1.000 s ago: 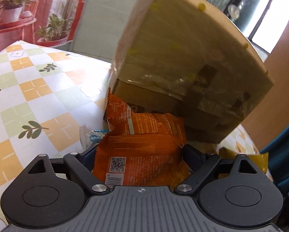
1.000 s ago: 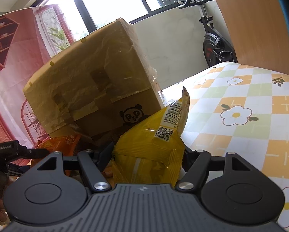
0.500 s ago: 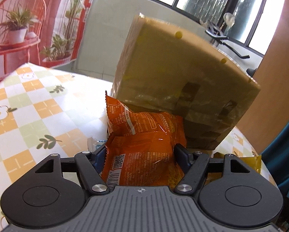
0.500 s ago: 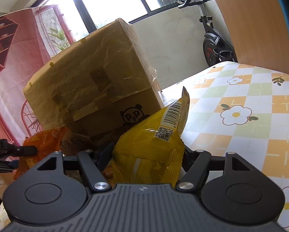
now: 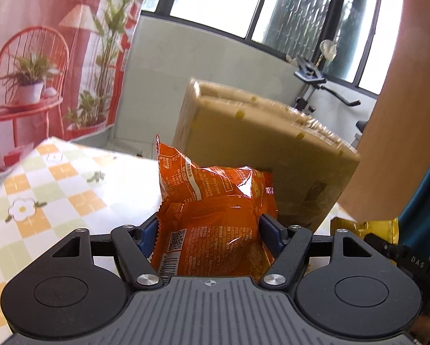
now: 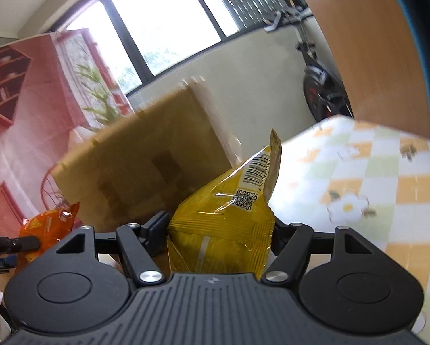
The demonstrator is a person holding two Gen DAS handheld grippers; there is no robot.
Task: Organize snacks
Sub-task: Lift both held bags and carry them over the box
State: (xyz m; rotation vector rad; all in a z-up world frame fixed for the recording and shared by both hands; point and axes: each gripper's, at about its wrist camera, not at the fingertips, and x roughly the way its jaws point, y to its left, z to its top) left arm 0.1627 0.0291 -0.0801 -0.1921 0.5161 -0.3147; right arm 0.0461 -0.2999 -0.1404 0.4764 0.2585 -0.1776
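The left claw [image 5: 209, 231] is clamped on an orange snack bag [image 5: 215, 218], its blue pads pressing the bag's two sides, the crimped top standing upright. The right claw [image 6: 219, 230] is clamped the same way on a yellow snack bag [image 6: 223, 230], whose barcoded end tilts up and to the right. Both bags are held above the checkered, flower-printed tabletop [image 5: 71, 189]. Just past them stands a taped cardboard box [image 5: 258, 143] near the tabletop's far edge. In the right wrist view the orange bag shows at the lower left, beside the box.
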